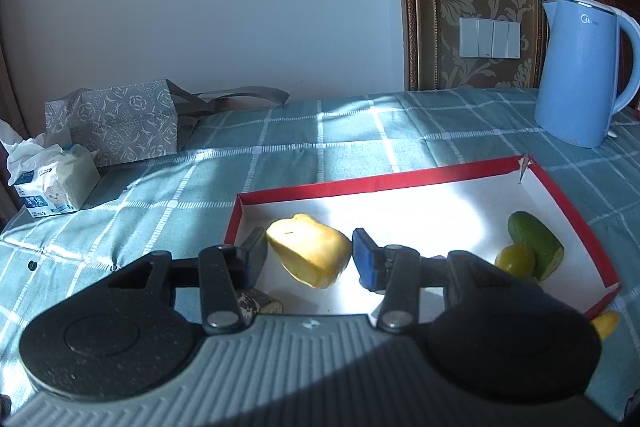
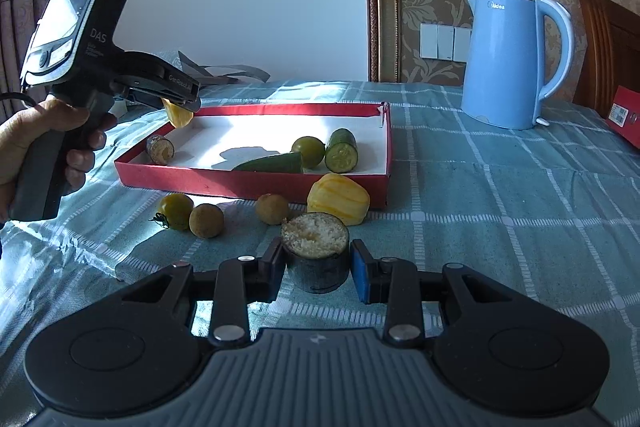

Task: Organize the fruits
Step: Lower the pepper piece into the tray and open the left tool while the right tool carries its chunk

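Observation:
My left gripper (image 1: 309, 255) is shut on a yellow fruit piece (image 1: 310, 255) and holds it above the left end of the red-rimmed white tray (image 1: 400, 183). The right wrist view shows this gripper (image 2: 180, 107) over the tray (image 2: 248, 183). My right gripper (image 2: 316, 265) stands around a dark cylinder with a pale crumbly top (image 2: 316, 251) on the cloth; the pads touch or nearly touch it. In the tray lie cucumber pieces (image 2: 342, 151), a green round fruit (image 2: 308, 151) and a small dark cylinder (image 2: 160, 150). A yellow fruit piece (image 2: 339, 199), brown round fruits (image 2: 273, 209) and a green tomato (image 2: 176, 211) lie before the tray.
A blue electric kettle (image 2: 508, 59) stands at the back right on the teal checked cloth (image 2: 500, 207). A red box (image 2: 624, 115) sits at the far right edge. A patterned paper bag (image 1: 116, 123) and a tissue pack (image 1: 52, 183) are at the left.

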A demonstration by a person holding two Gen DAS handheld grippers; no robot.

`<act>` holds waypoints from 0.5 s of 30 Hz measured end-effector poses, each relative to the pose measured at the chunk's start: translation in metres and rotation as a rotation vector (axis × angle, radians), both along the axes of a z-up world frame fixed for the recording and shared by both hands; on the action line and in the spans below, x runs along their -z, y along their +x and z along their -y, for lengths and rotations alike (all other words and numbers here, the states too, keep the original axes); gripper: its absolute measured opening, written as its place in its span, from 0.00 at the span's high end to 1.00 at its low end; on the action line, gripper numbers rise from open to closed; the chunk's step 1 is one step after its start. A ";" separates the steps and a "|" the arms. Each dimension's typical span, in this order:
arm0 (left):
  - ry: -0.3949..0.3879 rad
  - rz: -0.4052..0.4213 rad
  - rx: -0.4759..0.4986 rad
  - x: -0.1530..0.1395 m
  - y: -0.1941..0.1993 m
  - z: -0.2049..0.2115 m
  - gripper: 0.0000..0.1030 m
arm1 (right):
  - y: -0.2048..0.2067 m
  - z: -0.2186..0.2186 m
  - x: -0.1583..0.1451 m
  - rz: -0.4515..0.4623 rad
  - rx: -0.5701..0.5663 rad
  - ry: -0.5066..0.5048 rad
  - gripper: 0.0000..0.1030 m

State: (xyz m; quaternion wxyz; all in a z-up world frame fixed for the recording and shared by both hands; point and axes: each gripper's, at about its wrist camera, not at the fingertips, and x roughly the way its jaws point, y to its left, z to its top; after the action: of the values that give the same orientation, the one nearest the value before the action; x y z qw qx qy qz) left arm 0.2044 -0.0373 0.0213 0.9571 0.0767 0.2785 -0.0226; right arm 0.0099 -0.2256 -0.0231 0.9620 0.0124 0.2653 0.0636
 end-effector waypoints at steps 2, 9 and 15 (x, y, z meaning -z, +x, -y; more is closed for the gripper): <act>0.019 -0.030 -0.019 0.006 0.018 0.003 0.59 | 0.000 0.000 0.000 -0.001 0.003 0.003 0.67; 0.046 -0.109 -0.008 0.028 0.058 0.013 0.59 | -0.003 0.007 0.000 -0.006 0.021 0.014 0.67; 0.068 -0.116 -0.007 0.035 0.065 0.019 0.57 | -0.005 0.007 -0.001 -0.007 0.024 0.011 0.67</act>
State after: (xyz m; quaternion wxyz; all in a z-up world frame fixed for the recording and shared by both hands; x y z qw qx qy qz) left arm 0.2693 -0.0567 -0.0141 0.9363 0.1069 0.3342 -0.0141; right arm 0.0053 -0.2328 -0.0224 0.9616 0.0212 0.2683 0.0538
